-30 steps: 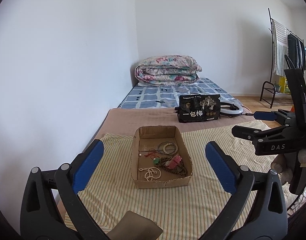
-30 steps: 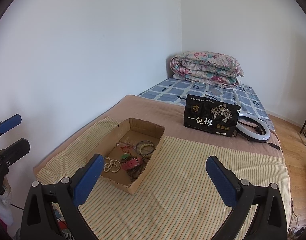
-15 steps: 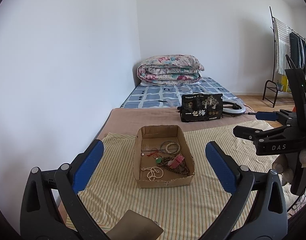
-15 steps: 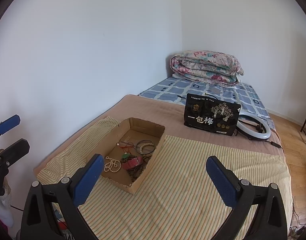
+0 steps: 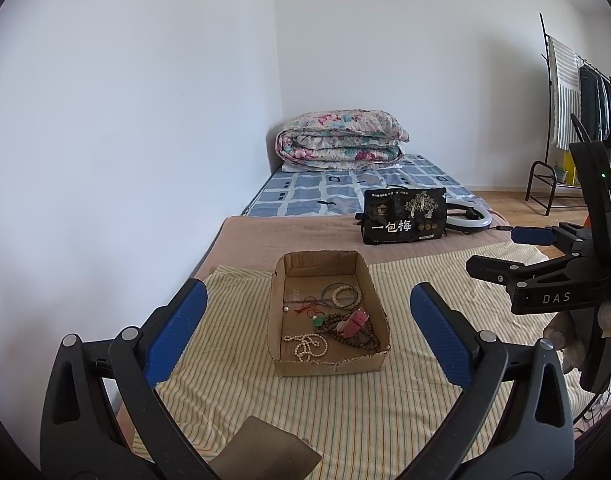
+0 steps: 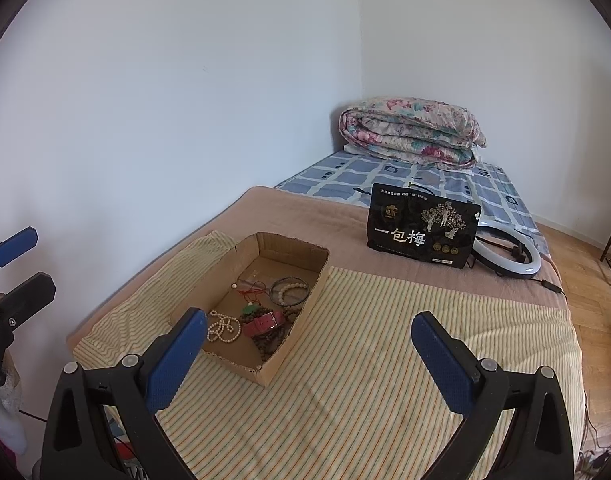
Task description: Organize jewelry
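An open cardboard box [image 5: 278, 312] sits on a striped cloth on the bed; it also shows in the right wrist view [image 6: 297, 312]. It holds a white pearl necklace [image 5: 307, 345], a brown bead strand [image 5: 355, 338], a pink strap [image 5: 354, 322], a green pendant on red cord [image 5: 317, 320] and a pale bead bracelet [image 5: 342, 294]. My left gripper [image 5: 308, 332] is open and empty, held above and in front of the box. My right gripper [image 6: 308, 354] is open and empty, to the right of the box.
A black printed pouch [image 5: 405, 222] and a white ring light [image 5: 467, 218] lie farther back on the bed. A folded floral quilt [image 5: 339, 146] lies by the wall. A clothes rack [image 5: 573, 92] stands at the far right. The striped cloth [image 6: 365, 380] is bare right of the box.
Both views have shifted slightly; the box sits a little farther from the left gripper. Both grippers stay open and empty.
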`<state>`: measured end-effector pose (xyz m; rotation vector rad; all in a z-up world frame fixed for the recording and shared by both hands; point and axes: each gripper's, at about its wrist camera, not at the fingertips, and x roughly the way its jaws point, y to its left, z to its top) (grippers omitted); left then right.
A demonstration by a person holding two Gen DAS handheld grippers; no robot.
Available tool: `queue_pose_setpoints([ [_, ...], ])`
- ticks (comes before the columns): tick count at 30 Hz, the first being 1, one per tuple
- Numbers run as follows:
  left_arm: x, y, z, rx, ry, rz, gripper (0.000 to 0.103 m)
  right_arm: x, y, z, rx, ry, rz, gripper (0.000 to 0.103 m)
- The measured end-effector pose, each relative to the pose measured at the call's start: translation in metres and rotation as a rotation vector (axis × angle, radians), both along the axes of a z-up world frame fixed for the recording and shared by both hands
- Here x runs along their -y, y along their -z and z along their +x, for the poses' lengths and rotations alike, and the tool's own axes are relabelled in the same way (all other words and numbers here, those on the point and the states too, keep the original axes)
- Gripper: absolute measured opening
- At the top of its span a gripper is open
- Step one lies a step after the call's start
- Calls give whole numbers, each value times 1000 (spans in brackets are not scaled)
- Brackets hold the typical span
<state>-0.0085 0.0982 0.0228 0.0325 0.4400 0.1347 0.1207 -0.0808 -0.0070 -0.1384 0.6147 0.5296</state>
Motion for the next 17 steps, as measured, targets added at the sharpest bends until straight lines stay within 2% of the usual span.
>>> queue_pose_setpoints([
  [17, -1, 6, -4, -4, -18, 10, 103, -1, 3, -1, -14, 4, 0, 103],
])
